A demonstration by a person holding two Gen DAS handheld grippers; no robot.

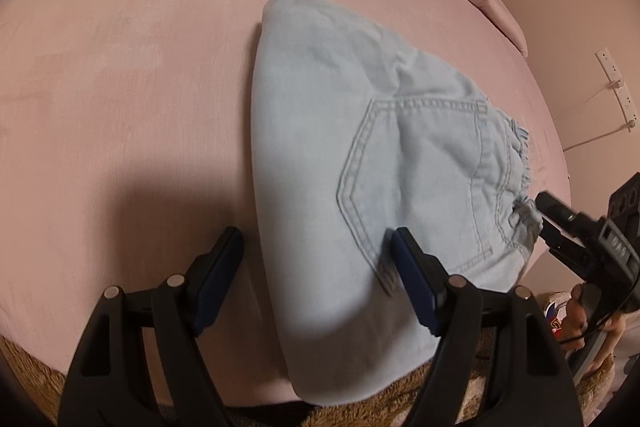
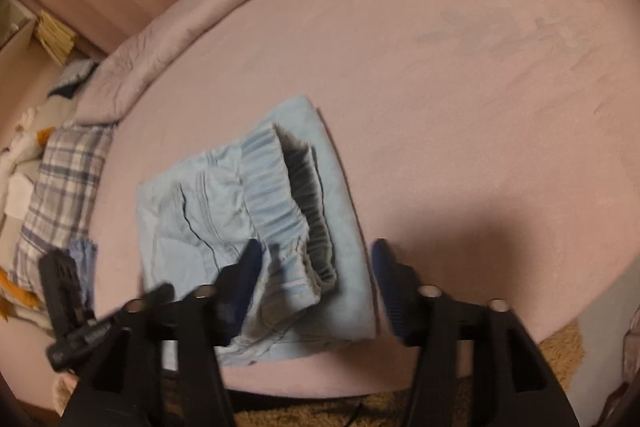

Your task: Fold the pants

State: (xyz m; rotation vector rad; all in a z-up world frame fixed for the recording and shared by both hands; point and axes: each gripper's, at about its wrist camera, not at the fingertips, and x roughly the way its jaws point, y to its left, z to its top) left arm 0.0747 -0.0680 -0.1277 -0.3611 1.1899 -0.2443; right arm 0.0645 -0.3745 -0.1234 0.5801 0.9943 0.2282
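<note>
Both claws hang over the folded jeans, and neither has hold of them. My left claw [image 1: 316, 247] stands spread: one finger is over the bare pink bed [image 1: 120, 67], the other over the denim beside the back pocket [image 1: 420, 167], so the long folded edge runs between them. Nothing is pinched there; I judge it is placed to tidy or press that edge, not to lift.

My right claw [image 2: 316, 259] is spread too, straddling the elastic waistband [image 2: 280, 187] at the end of the bundle nearest me. Its pads stand clear on either side, one over the seat of the jeans and one just off the outer edge, so the cloth lies loose between them.

The light blue jeans [image 1: 320, 107] lie as a compact packet close to the bed's near edge, with a corner slightly over it above the brown rug [image 1: 400, 411]. The pocket side faces up, the gathered waistband sits on top with the lower layer showing past it toward the middle of the bed, and the far end is a clean fold. From that I take the folding to be nearly or wholly done; the waistband gapes a little, which is probably why my right claw waits there. A plaid cloth [image 2: 60, 187] sits at the bed's far left edge, well apart.
</note>
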